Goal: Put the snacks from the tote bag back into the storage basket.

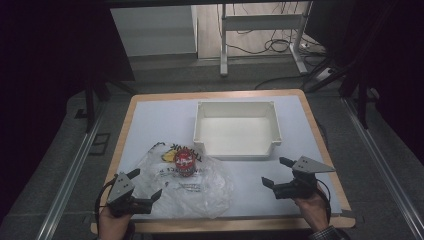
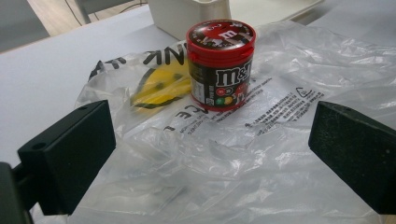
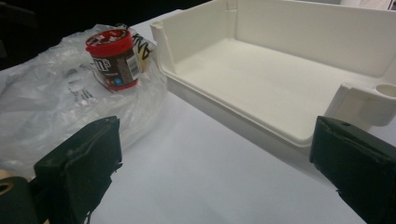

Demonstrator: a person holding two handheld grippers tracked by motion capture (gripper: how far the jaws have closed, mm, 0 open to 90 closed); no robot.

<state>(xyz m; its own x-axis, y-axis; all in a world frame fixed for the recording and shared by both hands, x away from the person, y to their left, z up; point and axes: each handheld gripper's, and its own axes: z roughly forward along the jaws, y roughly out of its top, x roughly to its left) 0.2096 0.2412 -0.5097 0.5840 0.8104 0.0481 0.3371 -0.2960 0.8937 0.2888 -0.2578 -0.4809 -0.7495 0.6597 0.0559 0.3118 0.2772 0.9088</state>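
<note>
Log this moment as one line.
left gripper: open | right gripper: open | candy tub: upright on plastic bag | white bin: empty

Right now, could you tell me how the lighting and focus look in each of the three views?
High view: dim overall, dark at the left and right edges, with the table the brightest area. Left gripper view: the candy tub is sharp, the plastic bag shows white glare, and the near black fingers look soft. Right gripper view: the white tray is evenly lit, the upper left is dark.
</note>
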